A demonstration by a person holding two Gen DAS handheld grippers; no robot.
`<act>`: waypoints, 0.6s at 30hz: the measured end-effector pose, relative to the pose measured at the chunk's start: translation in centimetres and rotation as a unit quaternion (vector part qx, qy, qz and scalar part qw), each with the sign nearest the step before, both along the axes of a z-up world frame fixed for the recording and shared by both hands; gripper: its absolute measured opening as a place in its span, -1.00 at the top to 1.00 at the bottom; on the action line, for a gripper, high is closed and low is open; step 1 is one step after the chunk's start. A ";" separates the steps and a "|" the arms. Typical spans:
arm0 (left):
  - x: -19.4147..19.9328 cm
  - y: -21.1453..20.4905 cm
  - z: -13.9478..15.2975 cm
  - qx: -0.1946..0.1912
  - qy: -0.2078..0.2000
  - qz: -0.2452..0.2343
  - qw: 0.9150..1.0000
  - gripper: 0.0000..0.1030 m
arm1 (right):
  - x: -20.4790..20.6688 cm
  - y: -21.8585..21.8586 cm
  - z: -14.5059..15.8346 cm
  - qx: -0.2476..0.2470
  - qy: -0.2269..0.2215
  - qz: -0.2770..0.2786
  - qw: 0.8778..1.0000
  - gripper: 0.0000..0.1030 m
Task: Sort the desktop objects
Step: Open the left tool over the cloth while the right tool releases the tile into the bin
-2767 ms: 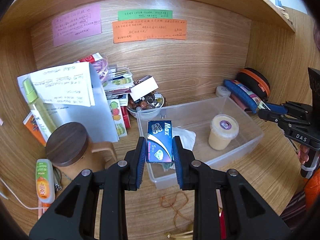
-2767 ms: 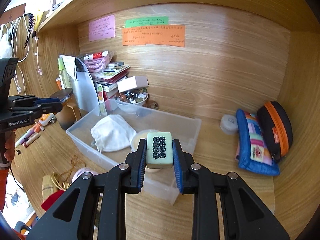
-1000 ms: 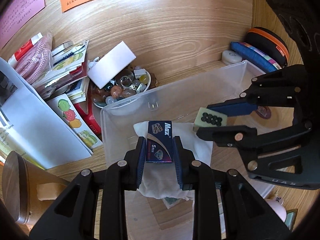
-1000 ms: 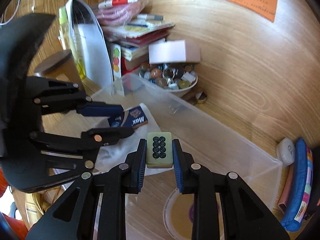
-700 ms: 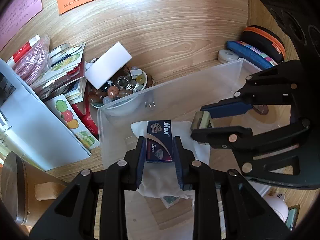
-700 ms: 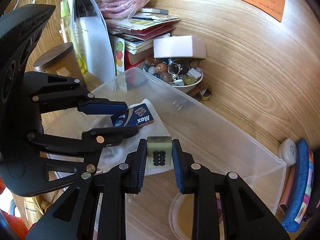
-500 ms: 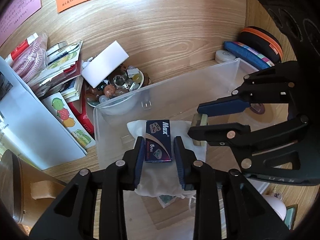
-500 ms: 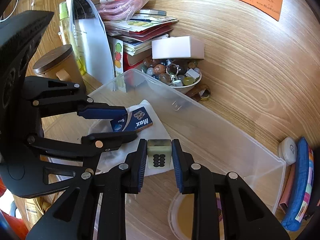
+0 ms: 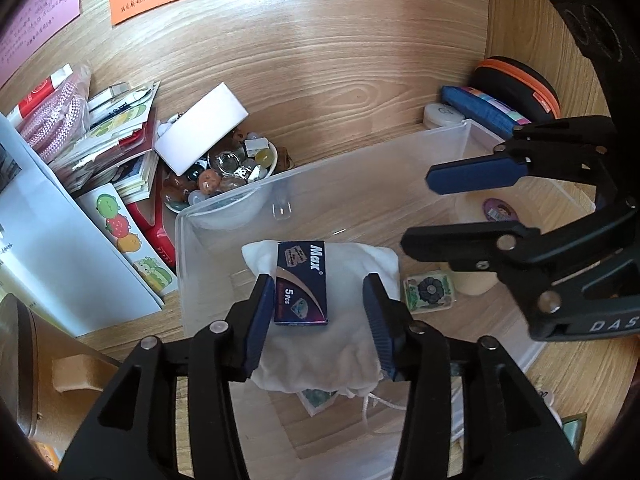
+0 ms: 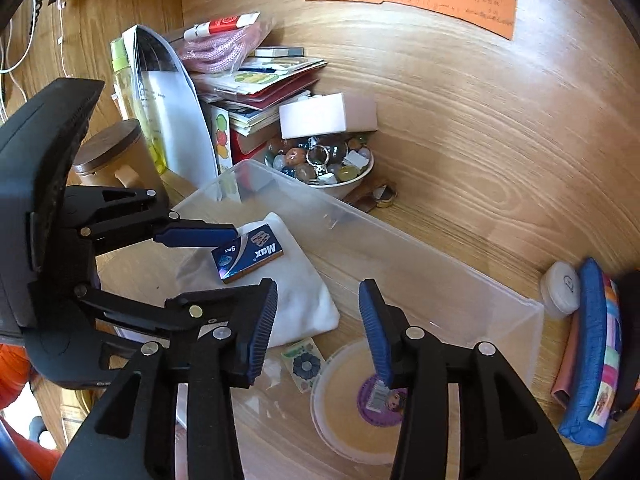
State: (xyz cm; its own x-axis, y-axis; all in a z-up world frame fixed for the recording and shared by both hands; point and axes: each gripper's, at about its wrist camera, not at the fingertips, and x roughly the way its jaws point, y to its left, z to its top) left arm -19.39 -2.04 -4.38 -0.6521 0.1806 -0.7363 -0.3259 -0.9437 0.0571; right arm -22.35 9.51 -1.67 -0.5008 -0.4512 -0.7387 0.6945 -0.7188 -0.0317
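Note:
A clear plastic bin stands on the wooden desk. My left gripper is open over it. The blue Max box lies free on the white cloth pouch in the bin, beside the left finger. My right gripper is open too, and shows in the left wrist view. The mahjong tile lies on the bin floor, next to a round tub.
A bowl of beads and stones with a white box on it stands behind the bin. Books and papers are stacked at the left. A wood-lidded jar stands at the left. Pouches lie at the right.
Both grippers have opened. The Max box has dropped onto the white pouch and the mahjong tile onto the bin floor.

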 end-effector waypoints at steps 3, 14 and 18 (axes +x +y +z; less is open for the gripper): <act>0.1 0.0 0.3 0.005 -0.004 0.000 1.000 -0.27 | 0.1 0.8 0.2 -0.004 -0.003 -0.009 1.000 0.10; 1.8 -2.5 3.8 0.027 0.020 0.064 0.997 -0.75 | 3.4 5.7 3.6 -0.023 0.045 -0.045 0.998 -0.37; 3.7 -3.2 5.5 0.032 0.037 0.078 0.996 -0.85 | 4.9 6.8 3.9 -0.030 0.047 -0.045 0.997 -0.38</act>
